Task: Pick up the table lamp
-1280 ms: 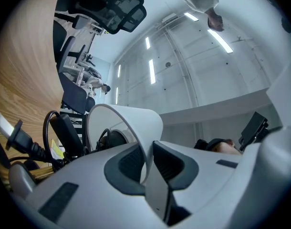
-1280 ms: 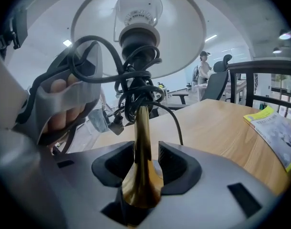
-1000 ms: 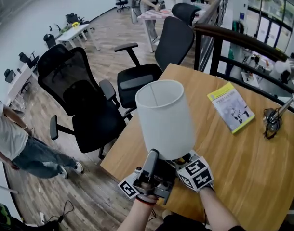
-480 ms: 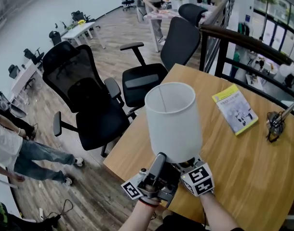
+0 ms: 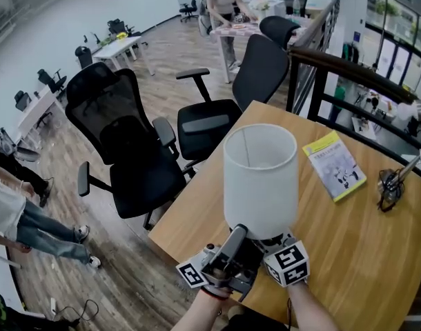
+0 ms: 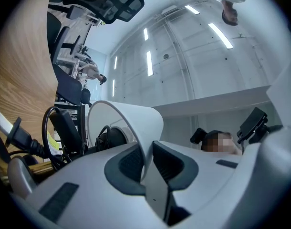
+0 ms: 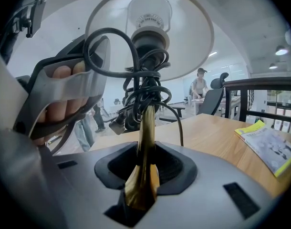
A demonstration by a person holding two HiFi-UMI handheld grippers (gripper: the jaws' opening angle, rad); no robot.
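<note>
Left gripper (image 6: 148,159) clamped on the table lamp's (image 5: 259,178) shade (image 6: 124,116) rim, jaws just tightened, and right gripper (image 7: 145,168) clamped on its brass stem (image 7: 146,123), holding it above the table's (image 5: 348,254) near edge; pick-up judged essentially complete.

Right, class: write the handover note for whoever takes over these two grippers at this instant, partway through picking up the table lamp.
Left gripper: shut on the rim of the white cylindrical lampshade; its jaws have just been closing further on it.
Right gripper: shut on the slim brass lamp stem, with the black power cord bundled round the stem above the jaws.
Where: shade and stem are held tilted over the near edge of the wooden table; the base is out of sight.
Done: both grips made; it looks raised.
Left: check the base is clear of the table.
</note>
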